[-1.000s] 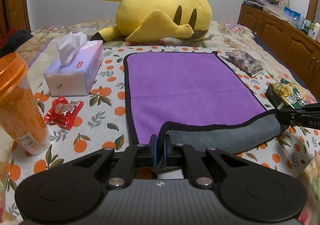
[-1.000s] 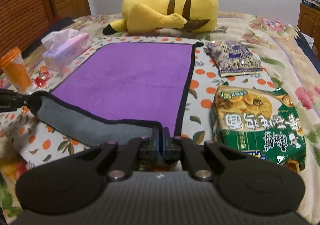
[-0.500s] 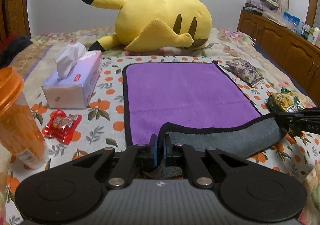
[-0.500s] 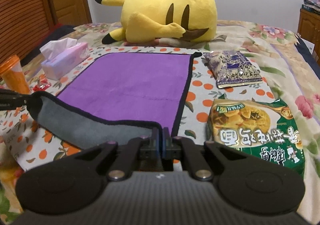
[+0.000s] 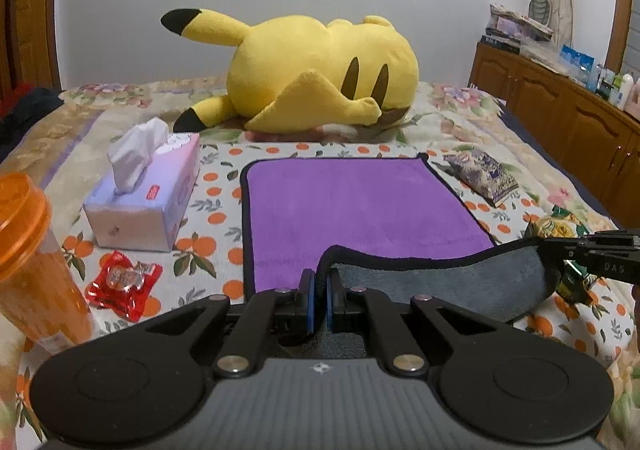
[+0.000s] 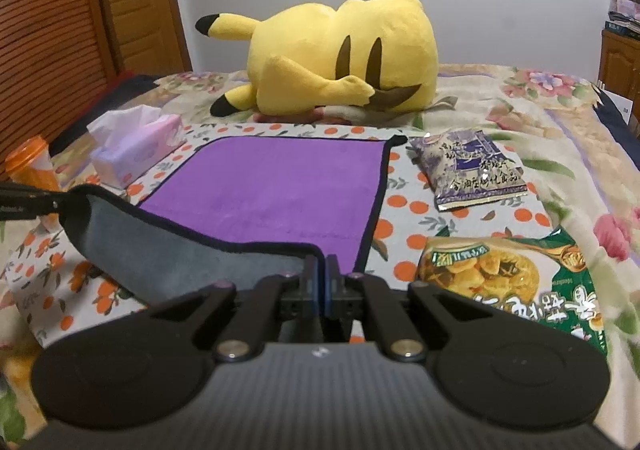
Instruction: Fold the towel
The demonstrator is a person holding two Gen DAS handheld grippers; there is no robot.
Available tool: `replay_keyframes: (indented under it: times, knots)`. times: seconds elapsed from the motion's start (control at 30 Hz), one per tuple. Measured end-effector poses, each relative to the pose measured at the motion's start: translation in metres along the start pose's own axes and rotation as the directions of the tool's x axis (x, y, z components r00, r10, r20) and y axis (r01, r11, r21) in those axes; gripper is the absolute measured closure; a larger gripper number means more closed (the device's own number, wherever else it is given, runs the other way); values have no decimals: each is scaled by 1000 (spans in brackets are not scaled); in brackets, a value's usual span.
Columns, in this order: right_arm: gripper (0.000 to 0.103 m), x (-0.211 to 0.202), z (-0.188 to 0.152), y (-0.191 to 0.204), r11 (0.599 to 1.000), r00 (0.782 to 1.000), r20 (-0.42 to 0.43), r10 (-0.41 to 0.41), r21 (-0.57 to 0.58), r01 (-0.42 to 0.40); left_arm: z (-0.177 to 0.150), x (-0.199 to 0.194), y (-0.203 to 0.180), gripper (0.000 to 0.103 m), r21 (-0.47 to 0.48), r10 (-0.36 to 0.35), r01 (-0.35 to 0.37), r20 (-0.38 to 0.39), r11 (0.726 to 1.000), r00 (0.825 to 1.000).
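I am working from the purple towel (image 5: pixel 360 205) as my landmark; it is lying flat on the bed (image 5: pixel 460 129), its far edge just short of the yellow plush toy (image 5: pixel 320 69). Furthest left of the towel, an orange cup (image 5: pixel 32 262) is standing upright near the bed's edge. A red candy wrapper (image 5: pixel 124 284) is lying between that cup and the towel's left border. Behind the wrapper, a tissue box (image 5: pixel 148 193) is sitting left of the towel, apart from it, with a tissue sticking up.

I am holding the left tool (image 5: pixel 319 300) pinched tight on the towel's near left corner, the black hem pressed between the blue pads (image 5: pixel 308 302). That near edge is lifted off the bed and turned over, so the grey underside is facing me and sagging between the two tools.

I am holding the right tool (image 6: pixel 321 290) clamped on the near right corner in the same way, with no gap between its fingers beyond the cloth's thickness.

Right of the towel's far corner, a purple snack packet (image 6: pixel 468 169) is lying flat, close to the hem but not touching. Right of the near corner, a green snack bag (image 6: pixel 508 290) is lying beside the right tool.
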State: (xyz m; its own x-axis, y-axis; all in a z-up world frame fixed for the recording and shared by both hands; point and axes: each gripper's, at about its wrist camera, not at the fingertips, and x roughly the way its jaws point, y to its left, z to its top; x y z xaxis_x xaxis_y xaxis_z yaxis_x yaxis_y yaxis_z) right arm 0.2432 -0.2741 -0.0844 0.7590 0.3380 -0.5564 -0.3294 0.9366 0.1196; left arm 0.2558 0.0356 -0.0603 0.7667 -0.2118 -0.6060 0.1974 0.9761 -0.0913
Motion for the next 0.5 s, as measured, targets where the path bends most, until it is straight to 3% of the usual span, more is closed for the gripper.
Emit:
replay_keyframes:
  times: [0.5]
  knots:
    - [100, 2, 16, -1, 999, 998, 56, -9, -52, 12, 19, 7, -1, 92, 22, 1, -2, 25, 1000, 1000]
